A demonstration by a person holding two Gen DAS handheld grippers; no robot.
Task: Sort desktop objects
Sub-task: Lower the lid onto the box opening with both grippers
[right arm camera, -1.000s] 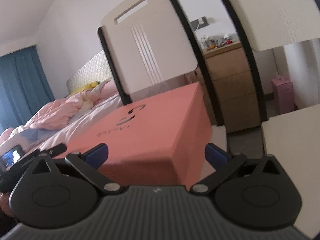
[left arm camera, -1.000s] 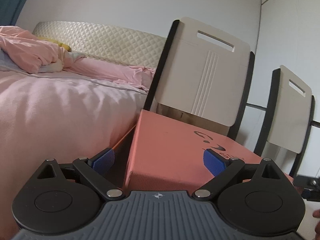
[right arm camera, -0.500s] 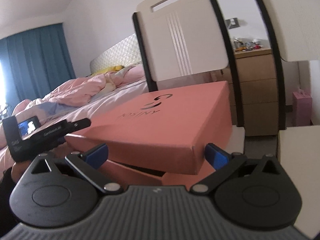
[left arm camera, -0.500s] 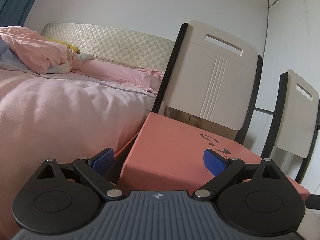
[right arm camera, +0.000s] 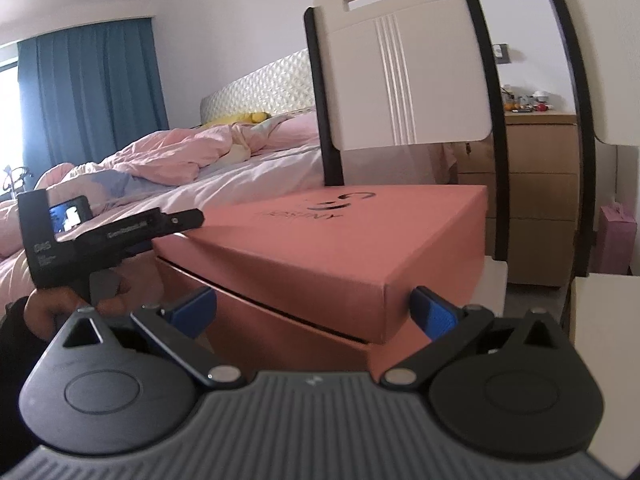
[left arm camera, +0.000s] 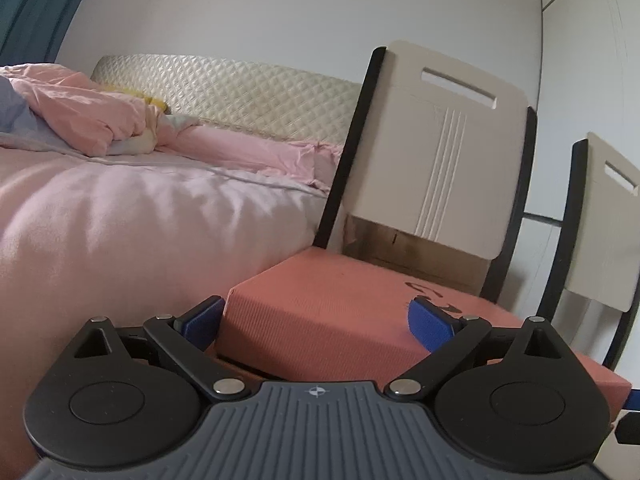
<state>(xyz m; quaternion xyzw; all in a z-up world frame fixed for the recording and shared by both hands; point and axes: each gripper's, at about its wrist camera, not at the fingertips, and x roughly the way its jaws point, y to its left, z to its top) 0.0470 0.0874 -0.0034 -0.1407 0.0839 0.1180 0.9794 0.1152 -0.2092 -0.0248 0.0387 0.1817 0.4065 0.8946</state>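
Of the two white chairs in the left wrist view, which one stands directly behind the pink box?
The nearer, larger chair, close to the bed. The pink box lies right before its backrest. The other chair stands apart at the right edge.

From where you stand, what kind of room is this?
Most likely a bedroom. There is a bed with rumpled pink bedding and a quilted headboard, a wooden chest of drawers against the wall, and blue curtains at the window.
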